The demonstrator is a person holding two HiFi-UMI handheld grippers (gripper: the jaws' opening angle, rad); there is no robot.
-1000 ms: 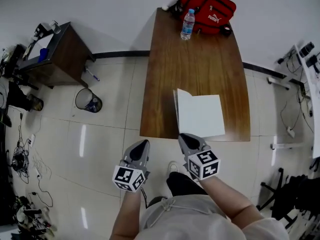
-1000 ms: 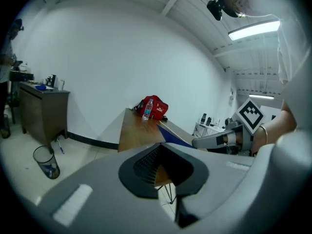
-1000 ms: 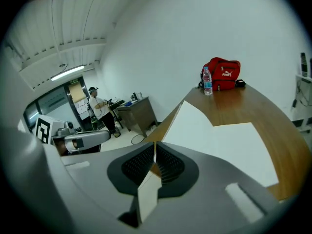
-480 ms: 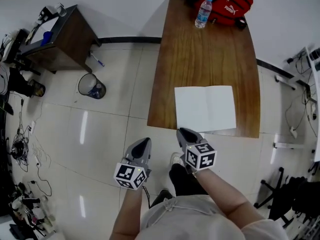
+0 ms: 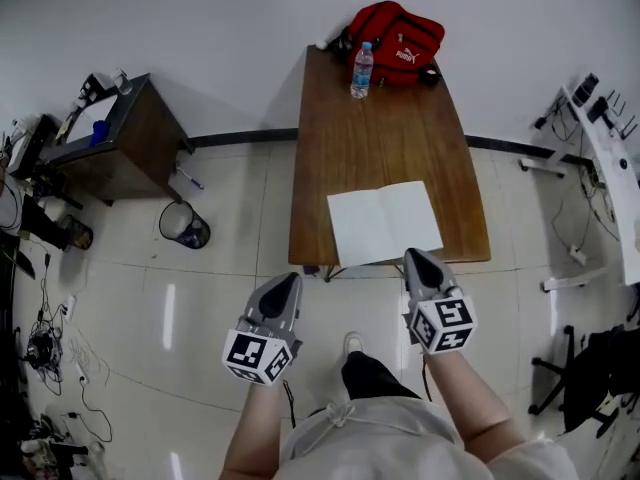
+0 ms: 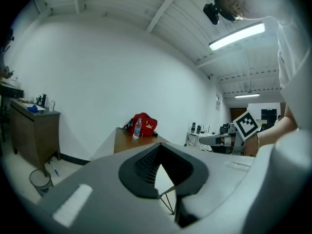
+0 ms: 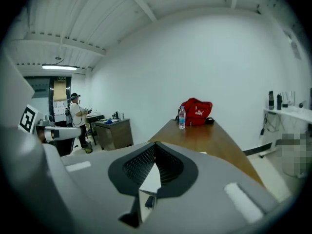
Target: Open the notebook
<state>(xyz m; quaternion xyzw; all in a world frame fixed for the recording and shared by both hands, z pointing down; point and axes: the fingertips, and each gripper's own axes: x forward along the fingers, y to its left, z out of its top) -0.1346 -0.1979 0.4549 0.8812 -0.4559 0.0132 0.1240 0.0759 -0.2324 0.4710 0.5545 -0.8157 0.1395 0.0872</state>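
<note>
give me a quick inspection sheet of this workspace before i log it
surface: brown wooden table, far end against the white wall.
job's things: notebook lies open, blank white pages up, at the table's near edge.
clutter: water bottle upright at the far end, beside a red bag.
grippers: left gripper over the floor, right gripper close to the table's near edge; both have fingers together and hold nothing.
cables: loose cables on the floor at left, more along the right side.
surroundings: tiled floor, waste bin and dark cabinet left of the table.
</note>
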